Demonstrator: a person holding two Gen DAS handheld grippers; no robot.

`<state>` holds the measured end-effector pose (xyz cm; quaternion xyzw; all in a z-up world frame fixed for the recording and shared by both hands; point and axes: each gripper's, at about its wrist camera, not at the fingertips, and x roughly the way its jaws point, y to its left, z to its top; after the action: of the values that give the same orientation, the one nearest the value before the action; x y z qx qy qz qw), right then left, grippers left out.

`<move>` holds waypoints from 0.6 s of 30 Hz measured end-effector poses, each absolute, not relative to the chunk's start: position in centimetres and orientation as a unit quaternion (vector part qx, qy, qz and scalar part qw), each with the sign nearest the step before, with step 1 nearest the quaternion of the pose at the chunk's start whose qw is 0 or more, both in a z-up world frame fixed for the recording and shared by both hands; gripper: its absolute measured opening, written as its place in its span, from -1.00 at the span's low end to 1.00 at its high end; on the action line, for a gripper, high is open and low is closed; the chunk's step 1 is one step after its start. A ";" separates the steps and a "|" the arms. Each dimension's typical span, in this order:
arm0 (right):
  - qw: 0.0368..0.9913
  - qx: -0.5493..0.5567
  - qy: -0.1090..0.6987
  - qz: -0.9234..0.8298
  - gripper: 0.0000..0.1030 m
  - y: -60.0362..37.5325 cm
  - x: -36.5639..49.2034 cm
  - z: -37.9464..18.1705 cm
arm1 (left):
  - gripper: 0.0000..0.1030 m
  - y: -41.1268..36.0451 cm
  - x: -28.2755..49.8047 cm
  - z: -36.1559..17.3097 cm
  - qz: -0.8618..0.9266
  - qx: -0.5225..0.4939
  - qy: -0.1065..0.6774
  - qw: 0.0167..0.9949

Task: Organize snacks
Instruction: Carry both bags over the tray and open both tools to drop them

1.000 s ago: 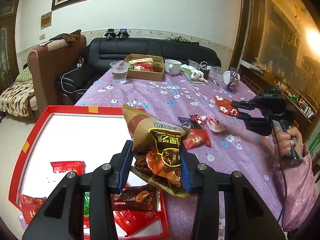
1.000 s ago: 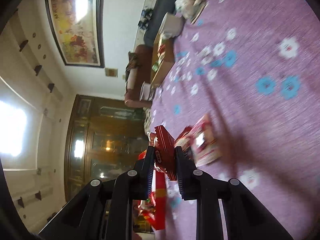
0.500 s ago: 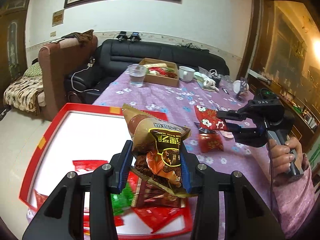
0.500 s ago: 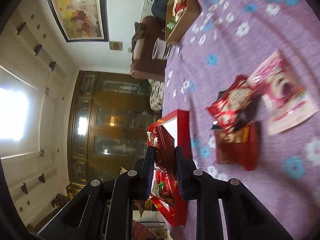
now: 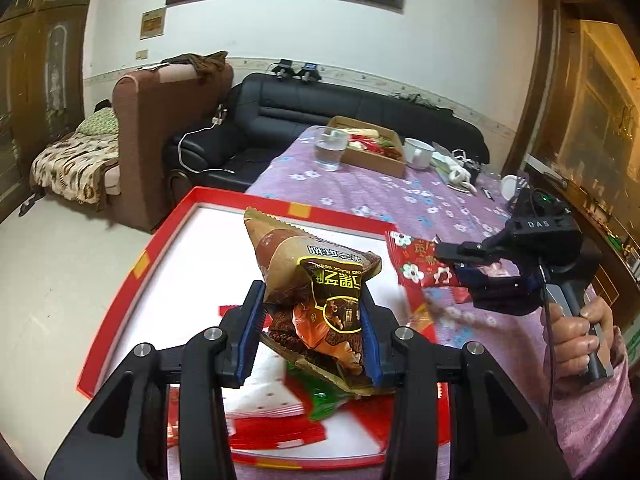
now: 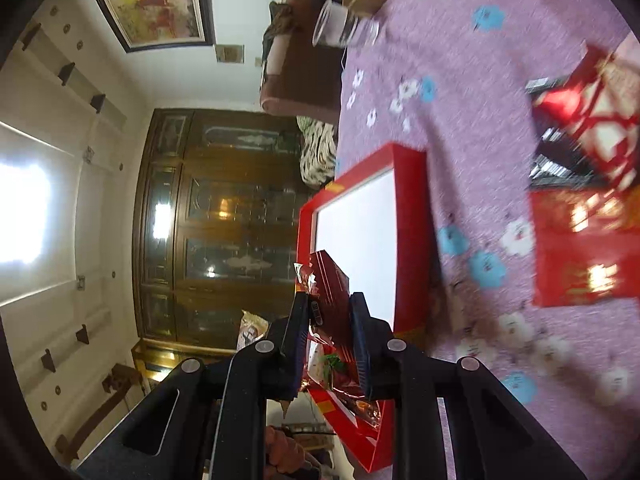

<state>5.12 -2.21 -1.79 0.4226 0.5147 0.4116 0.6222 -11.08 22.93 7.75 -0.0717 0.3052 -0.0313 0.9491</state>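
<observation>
My left gripper (image 5: pixel 310 332) is shut on a brown and gold snack bag (image 5: pixel 316 280), held upright above the red tray (image 5: pixel 168 236) with the white floor. Several red packets and a green one (image 5: pixel 324 398) lie in the tray's near end. My right gripper (image 5: pixel 448 266) comes in from the right, shut on a red flowered snack packet (image 5: pixel 416 260) at the tray's right rim. In the right wrist view, rolled sideways, that gripper (image 6: pixel 330 320) pinches the red packet (image 6: pixel 330 284) over the red tray (image 6: pixel 412 216). More red packets (image 6: pixel 584 248) lie on the purple cloth.
The purple flowered tablecloth (image 5: pixel 380 196) carries a glass of water (image 5: pixel 331 154), a cardboard box of snacks (image 5: pixel 374 148) and a white mug (image 5: pixel 418 153) at the far end. A black sofa (image 5: pixel 320 116) and brown armchair (image 5: pixel 160 120) stand behind. A hand (image 5: pixel 576 336) holds the right handle.
Both grippers have moved left toward the tray, each keeping its packet. The right gripper with the red packet has come from over the cloth to the tray's right rim.
</observation>
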 end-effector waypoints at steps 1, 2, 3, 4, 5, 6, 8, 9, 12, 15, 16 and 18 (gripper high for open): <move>0.622 0.418 0.518 0.413 -0.58 -1.7 5.1 -1.9 | -0.21 23.2 -11.1 7.6 -0.029 -0.074 0.307 0.948; 0.621 0.412 0.522 0.415 -0.58 -1.2 5.0 -2.1 | -0.21 23.3 -11.1 7.5 -0.028 -0.076 0.308 0.948; 0.621 0.408 0.525 0.416 -0.58 -0.7 4.9 -2.1 | -0.21 23.5 -11.0 7.3 -0.026 -0.076 0.311 0.947; 0.621 0.399 0.530 0.418 -0.57 -0.1 4.7 -2.3 | -0.21 23.4 -10.9 7.2 -0.023 -0.076 0.312 0.947; 0.623 0.392 0.533 0.418 -0.56 0.4 4.6 -2.4 | -0.21 23.5 -10.9 7.0 -0.022 -0.077 0.314 0.946; 0.625 0.383 0.536 0.418 -0.56 0.8 4.4 -2.5 | -0.21 23.6 -10.8 6.8 -0.021 -0.079 0.317 0.945; 0.633 0.352 0.544 0.423 -0.56 2.1 3.9 -2.6 | -0.21 23.7 -10.6 6.5 -0.017 -0.082 0.324 0.942; 0.636 0.343 0.545 0.425 -0.56 2.4 3.8 -2.5 | -0.20 23.8 -10.5 6.3 -0.013 -0.084 0.327 0.941; 0.665 0.297 0.540 0.421 -0.50 3.1 3.2 -1.4 | -0.15 24.3 -10.5 6.2 0.002 -0.092 0.327 0.941; 0.699 0.265 0.511 0.423 -0.09 2.4 2.5 0.2 | -0.14 24.8 -10.7 6.6 0.020 -0.085 0.316 0.945; 0.707 0.259 0.507 0.420 0.11 2.3 2.3 0.5 | -0.14 24.9 -10.8 6.7 0.026 -0.080 0.311 0.947; 0.721 0.248 0.491 0.423 0.12 1.4 1.8 1.3 | -0.08 25.3 -11.0 7.0 0.035 -0.077 0.302 0.949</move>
<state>1.84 1.44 1.27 0.2479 0.4907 0.4225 0.7206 -10.97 25.28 7.03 -0.0769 0.3025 0.0345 0.9494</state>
